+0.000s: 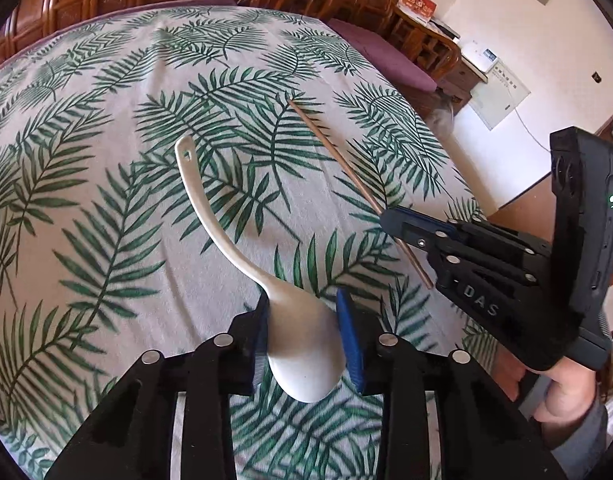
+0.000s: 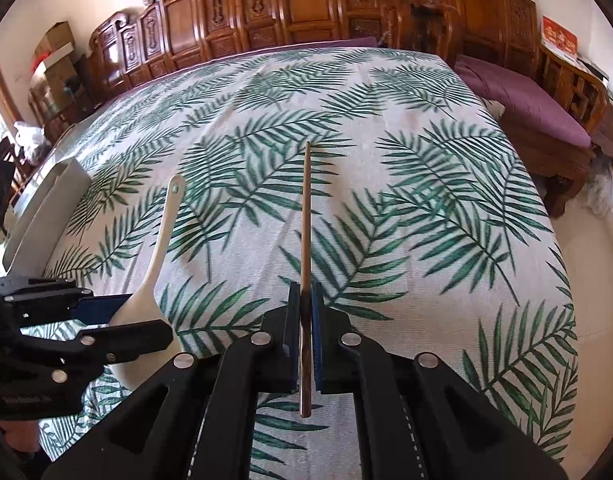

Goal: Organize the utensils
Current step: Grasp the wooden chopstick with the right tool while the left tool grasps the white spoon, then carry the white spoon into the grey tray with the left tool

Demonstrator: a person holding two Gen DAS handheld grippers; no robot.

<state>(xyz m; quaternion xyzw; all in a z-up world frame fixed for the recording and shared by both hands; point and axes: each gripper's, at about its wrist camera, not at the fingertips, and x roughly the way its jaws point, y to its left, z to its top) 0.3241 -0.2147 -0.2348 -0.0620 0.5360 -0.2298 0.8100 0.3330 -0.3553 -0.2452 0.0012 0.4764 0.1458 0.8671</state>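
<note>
spoon (image 1: 302, 344) bowl partly hidden by left hand-held gripper (image 1: 304, 320).

The spoon (image 1: 242, 236) is white and the chopstick (image 2: 305, 216) brown. The cloth (image 1: 106, 184) is off-white with green palm fronds. Black grippers carry blue pads (image 1: 350, 340).

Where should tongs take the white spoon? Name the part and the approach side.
Take the white spoon at its bowl, from the bowl end along its length, one pad per side. The bowl is wide and firm; the handle is thin and curved. The left tongs hold it so now.
</note>
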